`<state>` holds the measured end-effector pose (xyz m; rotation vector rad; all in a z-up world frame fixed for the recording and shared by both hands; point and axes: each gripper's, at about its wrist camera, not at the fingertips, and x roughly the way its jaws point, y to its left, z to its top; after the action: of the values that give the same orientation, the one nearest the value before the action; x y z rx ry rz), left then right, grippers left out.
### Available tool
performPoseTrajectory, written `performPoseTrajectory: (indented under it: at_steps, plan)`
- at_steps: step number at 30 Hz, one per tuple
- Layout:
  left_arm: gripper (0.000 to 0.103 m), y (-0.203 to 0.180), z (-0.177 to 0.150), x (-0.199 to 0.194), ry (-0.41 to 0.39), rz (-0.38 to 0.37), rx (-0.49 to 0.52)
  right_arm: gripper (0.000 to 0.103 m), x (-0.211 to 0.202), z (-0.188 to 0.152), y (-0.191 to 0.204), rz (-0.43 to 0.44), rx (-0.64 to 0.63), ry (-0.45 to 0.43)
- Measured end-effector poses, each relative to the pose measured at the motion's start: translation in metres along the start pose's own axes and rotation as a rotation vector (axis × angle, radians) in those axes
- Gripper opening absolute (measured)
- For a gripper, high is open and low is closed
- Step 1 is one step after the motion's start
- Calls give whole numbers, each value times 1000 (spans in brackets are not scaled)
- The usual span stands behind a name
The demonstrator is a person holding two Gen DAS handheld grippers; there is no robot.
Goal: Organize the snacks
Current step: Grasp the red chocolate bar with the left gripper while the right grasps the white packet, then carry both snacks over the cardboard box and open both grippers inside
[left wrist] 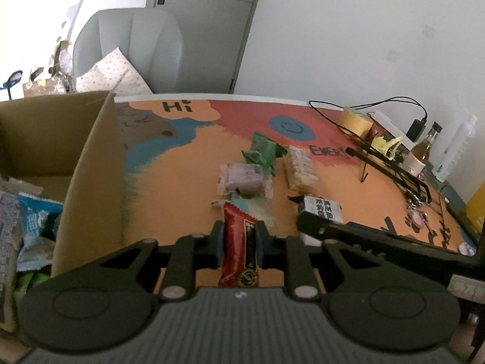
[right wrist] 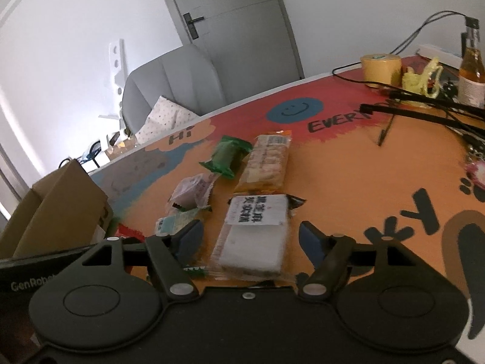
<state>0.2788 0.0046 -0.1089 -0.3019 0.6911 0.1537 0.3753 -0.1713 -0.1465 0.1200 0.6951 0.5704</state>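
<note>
My left gripper is shut on a red snack bar and holds it over the table, right of the cardboard box, which holds several snack packs. My right gripper is open, its fingers either side of a white sandwich-biscuit pack that lies on the table. Other snacks lie beyond: a green pack, a purple-grey pack, a long orange cracker pack and a pale green pack. The right gripper's finger also shows in the left wrist view.
The table has a colourful orange and red mat. At the back right stand a yellow tape roll, a bottle, a yellow clip and black cables. A grey chair stands behind the table.
</note>
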Motion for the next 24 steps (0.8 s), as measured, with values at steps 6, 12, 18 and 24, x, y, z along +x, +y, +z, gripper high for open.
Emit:
performPoseTrajectory:
  at_steps: [6, 12, 18, 24]
  plan:
    - [20, -2, -1, 3, 9, 0, -2, 50, 8, -4, 3, -44, -40, 31]
    - [20, -6, -5, 4, 21, -2, 0, 46, -4, -9, -5, -44, -43, 44]
    - [20, -14, -8, -1, 16, -11, 11, 45, -20, -14, -16, -56, -18, 44]
    - [20, -20, -5, -16, -16, -16, 18, 44, -38, -14, -21, -43, 0, 14]
